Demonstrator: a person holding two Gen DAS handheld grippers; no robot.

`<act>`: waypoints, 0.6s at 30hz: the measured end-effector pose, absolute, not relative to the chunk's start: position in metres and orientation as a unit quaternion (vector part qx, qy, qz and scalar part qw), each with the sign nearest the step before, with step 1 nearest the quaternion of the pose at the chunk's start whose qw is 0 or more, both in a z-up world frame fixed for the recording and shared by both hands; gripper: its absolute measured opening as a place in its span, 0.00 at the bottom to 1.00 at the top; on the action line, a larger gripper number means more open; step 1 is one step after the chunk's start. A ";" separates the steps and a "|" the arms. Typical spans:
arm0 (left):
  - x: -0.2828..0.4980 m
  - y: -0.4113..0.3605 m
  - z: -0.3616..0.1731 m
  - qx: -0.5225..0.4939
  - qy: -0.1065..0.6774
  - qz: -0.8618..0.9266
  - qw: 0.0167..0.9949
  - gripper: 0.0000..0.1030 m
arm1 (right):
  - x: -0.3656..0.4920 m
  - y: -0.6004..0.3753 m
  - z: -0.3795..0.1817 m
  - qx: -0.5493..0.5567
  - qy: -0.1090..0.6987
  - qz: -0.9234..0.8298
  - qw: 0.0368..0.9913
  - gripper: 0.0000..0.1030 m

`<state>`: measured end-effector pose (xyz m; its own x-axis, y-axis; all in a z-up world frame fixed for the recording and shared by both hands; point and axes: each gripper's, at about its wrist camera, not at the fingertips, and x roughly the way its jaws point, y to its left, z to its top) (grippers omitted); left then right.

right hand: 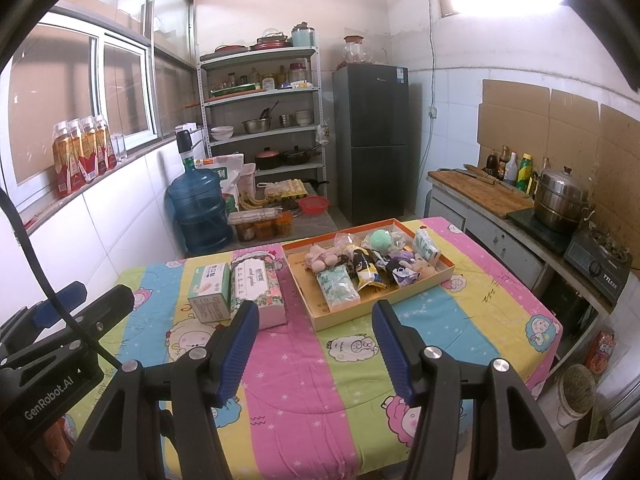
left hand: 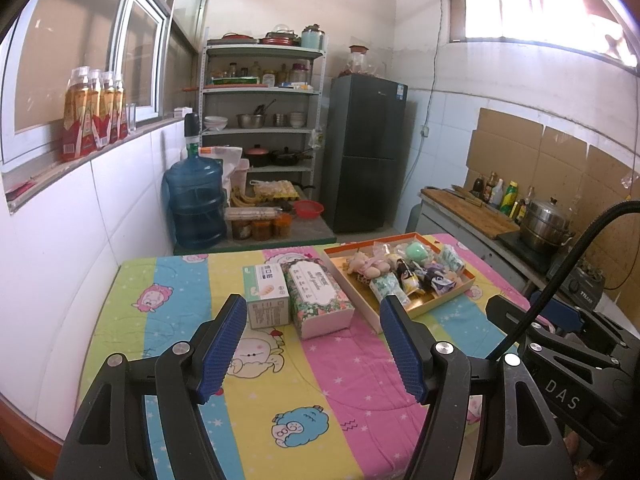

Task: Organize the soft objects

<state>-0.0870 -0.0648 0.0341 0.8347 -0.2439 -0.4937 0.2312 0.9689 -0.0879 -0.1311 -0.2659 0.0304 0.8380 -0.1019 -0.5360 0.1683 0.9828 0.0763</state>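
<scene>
Soft objects sit piled in a shallow orange-rimmed tray [right hand: 434, 278] on the far right part of the desk [right hand: 304, 360], which is covered w/ a striped cartoon-sheep cloth. In the tray: a pink plush toy [right hand: 320, 258] at far left, a green ball [right hand: 378, 239] in clear wrap toward the back, a teal-patterned tissue pack [right hand: 338, 289] at the front, another tissue pack [right hand: 427, 249] at the right end, plus a few wrapped plush items in the middle, too jumbled to tell apart. Left of the tray, apart from it, a floral tissue box [right hand: 260, 292] & a green-white carton [right hand: 210, 292] stand touching side by side.

Left gripper [left hand: 312, 344] hovers over the near part of the desk, blue pads spread wide, nothing between them; carton & floral box lie just beyond its tips. Right gripper [right hand: 312, 344] likewise wide apart & empty, aimed at the tray's near edge.

Beyond the desk: blue water jug [right hand: 200, 216] by the left wall, metal shelf [right hand: 264, 120] w/ pots & bowls, dark fridge [right hand: 372, 140], steel steamer pot [right hand: 560, 200] on the right counter
</scene>
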 end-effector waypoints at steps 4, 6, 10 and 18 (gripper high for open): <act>-0.087 -0.065 0.034 -0.012 0.259 -0.124 0.958 0.68 | -0.131 -0.266 0.030 0.060 0.276 -0.071 0.957 0.57; -0.087 -0.065 0.034 -0.012 0.259 -0.124 0.958 0.69 | -0.131 -0.266 0.030 0.060 0.276 -0.070 0.957 0.57; -0.087 -0.065 0.034 -0.012 0.259 -0.124 0.958 0.68 | -0.131 -0.266 0.031 0.060 0.276 -0.071 0.957 0.57; -0.087 -0.065 0.034 -0.011 0.260 -0.124 0.958 0.68 | -0.131 -0.265 0.032 0.061 0.277 -0.070 0.956 0.57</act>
<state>-0.0869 -0.0652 0.0342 0.8345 -0.2437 -0.4942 0.2318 0.9689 -0.0864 -0.1311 -0.2647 0.0316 0.8366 -0.0999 -0.5386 0.1674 0.9828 0.0778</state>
